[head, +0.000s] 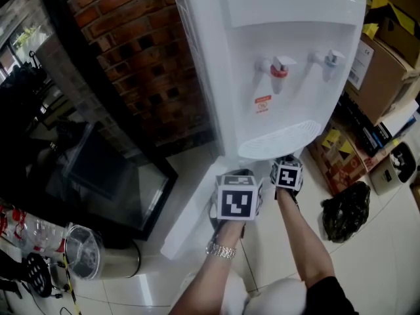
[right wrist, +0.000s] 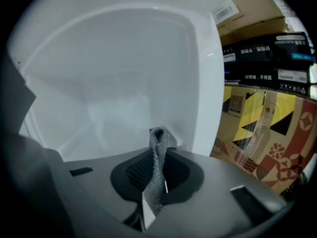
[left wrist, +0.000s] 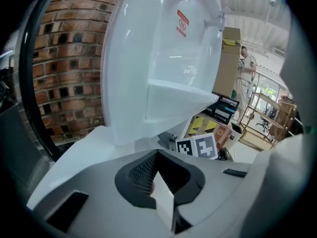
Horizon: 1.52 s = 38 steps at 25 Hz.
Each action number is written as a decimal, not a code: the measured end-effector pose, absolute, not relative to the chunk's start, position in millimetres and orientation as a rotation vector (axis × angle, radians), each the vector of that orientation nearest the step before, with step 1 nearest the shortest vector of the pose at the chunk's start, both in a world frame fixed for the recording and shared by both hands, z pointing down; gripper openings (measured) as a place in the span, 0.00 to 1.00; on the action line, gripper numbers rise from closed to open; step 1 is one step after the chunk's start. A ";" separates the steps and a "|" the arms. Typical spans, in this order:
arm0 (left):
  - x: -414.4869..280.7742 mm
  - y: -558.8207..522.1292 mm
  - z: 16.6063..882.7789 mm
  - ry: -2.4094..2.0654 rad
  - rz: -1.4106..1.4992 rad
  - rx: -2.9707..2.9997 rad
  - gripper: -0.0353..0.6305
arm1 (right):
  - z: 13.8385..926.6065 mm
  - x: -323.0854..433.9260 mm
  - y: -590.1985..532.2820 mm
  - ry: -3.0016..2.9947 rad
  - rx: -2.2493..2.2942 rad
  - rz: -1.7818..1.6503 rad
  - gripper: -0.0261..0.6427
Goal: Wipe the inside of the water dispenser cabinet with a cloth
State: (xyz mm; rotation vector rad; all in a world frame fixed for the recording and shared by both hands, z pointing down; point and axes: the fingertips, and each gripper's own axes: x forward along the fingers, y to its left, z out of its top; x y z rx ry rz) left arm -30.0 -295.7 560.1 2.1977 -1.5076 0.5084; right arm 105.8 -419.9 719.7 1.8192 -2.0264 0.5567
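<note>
Right gripper view: cloth clamped, cabinet ahead.
The right gripper (right wrist: 156,165) pinches the grey cloth (right wrist: 158,143) just short of the white cabinet (right wrist: 114,78) wall; the left gripper (left wrist: 159,180) is closed on nothing. Wiping looks ready to start: press the cloth forward.

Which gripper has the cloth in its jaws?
The right gripper, shut on a grey cloth strip; the left gripper is shut on nothing.

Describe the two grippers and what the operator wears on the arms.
The left gripper and right gripper have pale grey moulded bodies, with a black mesh-textured recess around white jaws. Each carries a white cube with black square markers: left cube, right cube. There is a metal bracelet on the left wrist and a black short sleeve on the right arm.
</note>
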 end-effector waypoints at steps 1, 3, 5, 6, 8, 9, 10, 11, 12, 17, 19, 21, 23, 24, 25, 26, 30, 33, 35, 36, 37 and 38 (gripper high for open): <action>-29.0 -296.1 560.7 -1.507 0.508 2.198 0.06 | 716.3 106.5 -417.3 -2.023 1.826 0.548 0.07; -26.1 -296.6 561.3 -1.503 0.509 2.200 0.06 | 711.5 99.8 -411.9 -2.043 1.820 0.521 0.07; -24.7 -297.1 561.4 -1.503 0.511 2.204 0.06 | 703.3 79.9 -408.4 -2.137 1.781 0.474 0.07; -25.2 -297.5 561.6 -1.506 0.512 2.203 0.06 | 699.0 64.5 -406.9 -2.207 1.736 0.439 0.07; -27.2 -298.3 561.8 -1.514 0.513 2.197 0.06 | 691.1 25.8 -403.4 -2.351 1.590 0.351 0.07; -27.5 -298.1 561.9 -1.516 0.515 2.196 0.06 | 690.2 8.1 -401.6 -2.402 1.514 0.324 0.07; -27.2 -297.3 562.0 -1.516 0.518 2.196 0.06 | 693.7 -3.9 -401.1 -2.430 1.459 0.322 0.07; -26.9 -296.4 561.9 -1.514 0.521 2.198 0.06 | 702.6 -8.0 -402.9 -2.431 1.436 0.345 0.07; -27.1 -295.6 561.6 -1.512 0.524 2.200 0.06 | 713.6 -4.3 -406.3 -2.405 1.445 0.376 0.07; -27.5 -294.7 556.9 -1.496 0.524 2.221 0.06 | 731.2 69.0 -420.0 -2.148 1.671 0.498 0.07; -27.8 -294.3 558.6 -1.495 0.528 2.217 0.06 | 735.8 94.8 -418.8 -2.083 1.736 0.555 0.07; -27.8 -295.2 557.9 -1.503 0.530 2.220 0.06 | 744.9 109.6 -414.1 -2.042 1.752 0.599 0.07; -28.6 -295.6 559.2 -1.518 0.541 2.216 0.06 | 745.8 108.9 -408.4 -2.055 1.736 0.619 0.07; -29.3 -295.5 559.7 -1.524 0.545 2.213 0.06 | 745.0 102.0 -405.1 -2.080 1.711 0.632 0.07; -30.7 -295.5 560.1 -1.529 0.547 2.208 0.06 | 744.9 91.2 -401.3 -2.111 1.669 0.653 0.07; -32.4 -295.5 560.6 -1.534 0.547 2.200 0.06 | 745.5 78.1 -397.2 -2.143 1.616 0.674 0.07; -32.2 -295.5 558.7 -1.523 0.528 2.191 0.06 | 740.9 20.2 -378.6 -2.261 1.389 0.665 0.07; -31.0 -294.4 556.7 -1.516 0.521 2.194 0.06 | 742.8 -21.0 -365.4 -2.335 1.226 0.623 0.07; -32.1 -293.9 557.1 -1.518 0.519 2.191 0.06 | 759.3 -28.9 -360.0 -2.310 1.160 0.603 0.07; -32.5 -294.1 557.0 -1.518 0.514 2.191 0.06 | 767.8 -25.8 -359.8 -2.282 1.156 0.599 0.07; -32.8 -294.5 557.0 -1.519 0.508 2.191 0.06 | 775.7 -18.4 -361.2 -2.248 1.170 0.598 0.07; -33.2 -294.8 557.0 -1.519 0.505 2.191 0.06 | 782.5 -7.2 -363.7 -2.208 1.199 0.600 0.07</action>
